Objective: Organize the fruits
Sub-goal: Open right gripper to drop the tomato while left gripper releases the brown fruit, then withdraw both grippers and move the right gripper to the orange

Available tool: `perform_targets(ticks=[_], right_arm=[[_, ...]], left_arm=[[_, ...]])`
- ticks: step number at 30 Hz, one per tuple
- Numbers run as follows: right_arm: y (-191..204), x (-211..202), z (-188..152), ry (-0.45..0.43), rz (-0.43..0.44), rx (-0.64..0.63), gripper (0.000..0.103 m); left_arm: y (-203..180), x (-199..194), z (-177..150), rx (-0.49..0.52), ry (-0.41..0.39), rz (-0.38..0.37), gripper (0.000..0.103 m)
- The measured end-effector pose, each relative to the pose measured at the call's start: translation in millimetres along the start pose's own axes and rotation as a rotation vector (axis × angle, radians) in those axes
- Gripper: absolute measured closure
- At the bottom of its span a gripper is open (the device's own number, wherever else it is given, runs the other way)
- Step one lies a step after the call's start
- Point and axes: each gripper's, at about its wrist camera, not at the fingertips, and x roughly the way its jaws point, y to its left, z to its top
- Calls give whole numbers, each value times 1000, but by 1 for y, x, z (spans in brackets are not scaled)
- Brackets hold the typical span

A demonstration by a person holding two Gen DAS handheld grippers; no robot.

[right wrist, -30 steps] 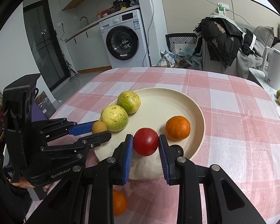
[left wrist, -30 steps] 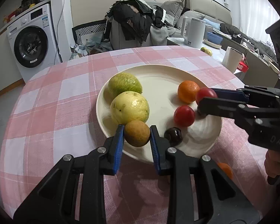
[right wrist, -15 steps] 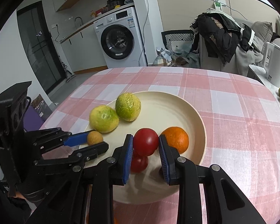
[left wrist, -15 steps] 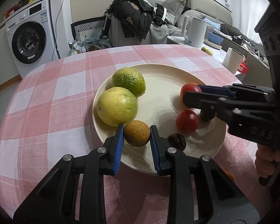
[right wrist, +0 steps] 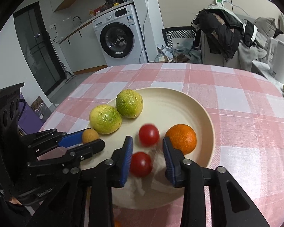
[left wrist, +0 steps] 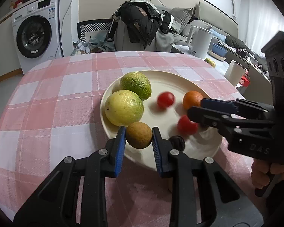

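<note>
Left tool [left wrist: 138, 135], lower centre, clamps a small brown fruit [left wrist: 138, 135] at the plate [left wrist: 179, 79] rim; right tool [right wrist: 147, 151] jaws are opening, nothing gripped, a red tomato [right wrist: 148, 135] loose beyond them.

Pink-and-white checked cloth [right wrist: 236, 102] covers the surface. The plate [right wrist: 179, 102] is cream. On it: two yellow-green fruits [right wrist: 105, 119], an orange mandarin [right wrist: 181, 139], two red tomatoes [right wrist: 148, 135]. Both tools carry blue pads [right wrist: 127, 158] on black frames.
</note>
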Motion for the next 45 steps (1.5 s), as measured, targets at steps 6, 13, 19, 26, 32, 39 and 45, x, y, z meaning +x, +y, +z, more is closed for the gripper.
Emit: perform_targets(ticks=[6, 13, 19, 26, 32, 39, 45], right_arm=[[-3, -21, -14, -16, 3, 22, 30], [-8, -46, -31, -69, -36, 39, 0], [-4, -54, -47, -47, -63, 14, 0], [13, -59, -60, -13, -104, -68, 0], [23, -56, -64, 29, -87, -126, 0], [31, -47, -71, 76, -77, -169, 0], [42, -40, -77, 108, -52, -203, 0]], left_arm=[[-9, -25, -9, 47, -37, 66, 77], [-10, -63, -23, 22, -106, 90, 23], [-18, -88, -37, 33, -126, 106, 14], [-28, -101, -54, 71, -132, 93, 4], [-28, -100, -58, 79, -119, 90, 4], [-16, -91, -58, 33, -102, 99, 4], [-12, -87, -57, 17, -97, 107, 4]])
